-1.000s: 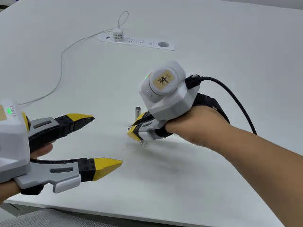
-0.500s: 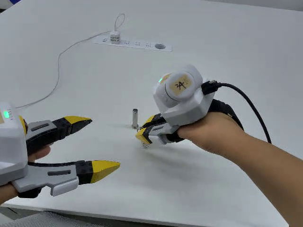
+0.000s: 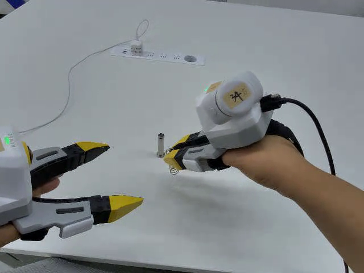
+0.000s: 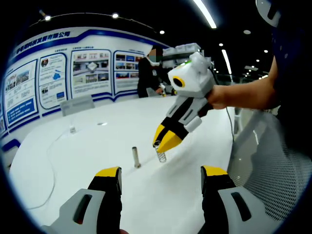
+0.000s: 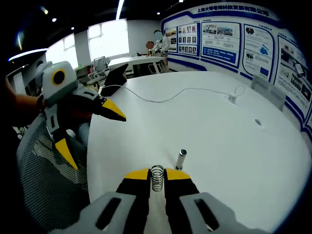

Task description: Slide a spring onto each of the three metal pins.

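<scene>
Small wire coil spring (image 3: 174,169), pinched in the right gripper (image 3: 172,161), just backed off from the short upright metal pin (image 3: 161,144), still unthreaded; left gripper (image 3: 125,173) gapes.

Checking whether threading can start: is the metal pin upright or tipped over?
Upright. The metal pin stands on end on the table, bare, beside the spring.

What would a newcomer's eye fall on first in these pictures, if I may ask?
The right gripper, at centre, pinches a small spring in its yellow-tipped jaws, just beside an upright metal pin. The left gripper hangs open at the near left, and a power strip lies at the far side.
</scene>
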